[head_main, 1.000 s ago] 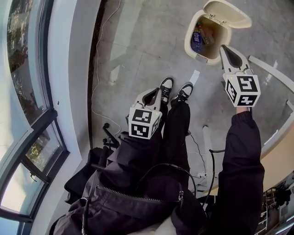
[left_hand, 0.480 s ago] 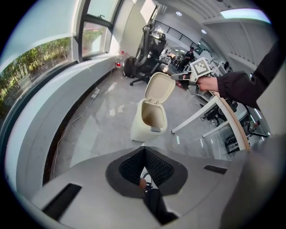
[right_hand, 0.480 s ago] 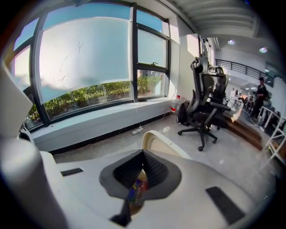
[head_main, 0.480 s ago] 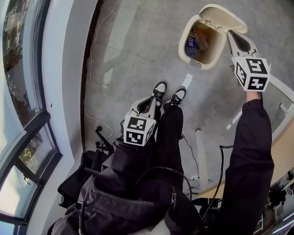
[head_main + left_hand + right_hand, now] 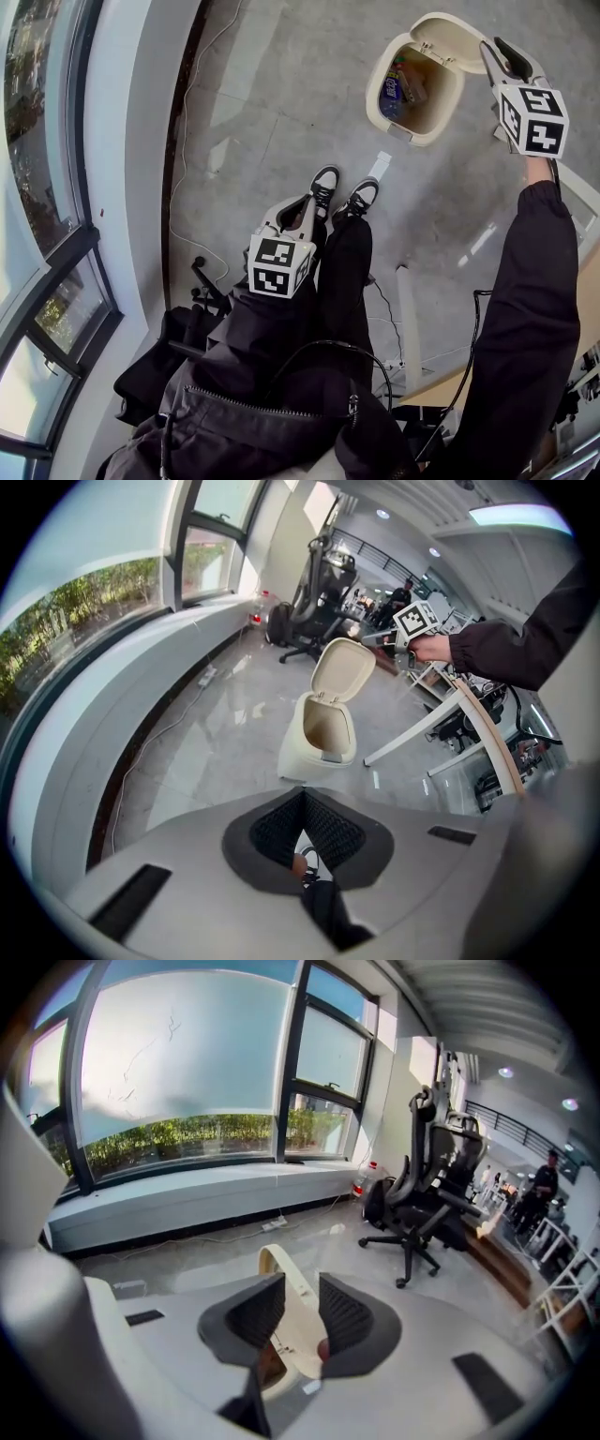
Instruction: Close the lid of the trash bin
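Lid (image 5: 459, 33) of cream plastic trash bin (image 5: 373, 94) stands raised, its edge between right gripper (image 5: 300, 1290) fingers; fingers just been opening, now half spread around it. Bin on grey floor (image 5: 281, 94), well beyond left gripper (image 5: 302, 799) fingers, closed together, empty.

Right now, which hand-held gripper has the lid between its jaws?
The right hand-held gripper: its jaws have just been opening around the raised lid; the left hand-held gripper is shut.
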